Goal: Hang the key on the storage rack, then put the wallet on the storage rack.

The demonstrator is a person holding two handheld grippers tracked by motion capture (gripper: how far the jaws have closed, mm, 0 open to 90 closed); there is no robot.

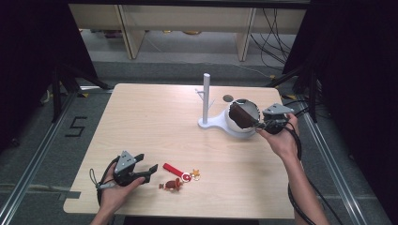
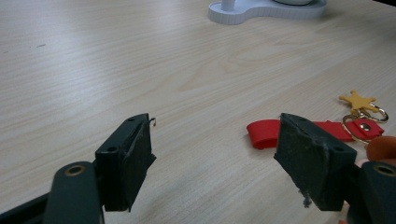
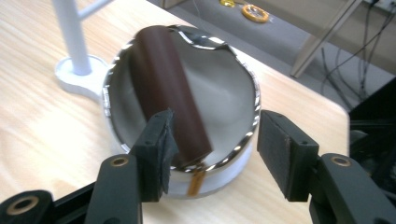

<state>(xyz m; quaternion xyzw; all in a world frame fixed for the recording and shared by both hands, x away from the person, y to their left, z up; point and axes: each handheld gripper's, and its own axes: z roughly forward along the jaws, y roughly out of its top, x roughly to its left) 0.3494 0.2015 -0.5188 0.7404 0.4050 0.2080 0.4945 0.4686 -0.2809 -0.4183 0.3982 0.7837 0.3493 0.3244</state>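
We find 2 hand-held grippers at work on the table (image 1: 155,117), well apart from each other. The right gripper (image 3: 212,149) stands at the near rim of a shiny bowl (image 3: 243,93) seated on a white stand (image 1: 209,123), whose post (image 1: 206,96) rises beyond and to the left of the bowl in the right gripper view. A brown wallet (image 3: 168,88) leans inside the bowl, long axis running from the far upper rim down toward the jaws, its lower end just ahead of and beside the left jaw. The jaws stand about half apart; the pads press on nothing, and the wallet rests on the bowl, not in the grip. We judge it released into the bowl, and the coming move on this side is a straight withdrawal back along the jaw line. The left gripper (image 2: 215,158) lies low over the table near the front edge, jaws wide and empty. The keychain sits ahead of it and to its right: the red strap (image 2: 264,133) lies just beyond the right jaw, long axis running crosswise to the jaw line, with the ring (image 2: 362,128) and yellow star (image 2: 357,99) farther right. In the high view a brown charm (image 1: 172,185) lies at the near end of the keychain (image 1: 180,177). The left gripper is the nearer hand by far; to take the strap it must shift rightward, so that the strap falls between the pads.
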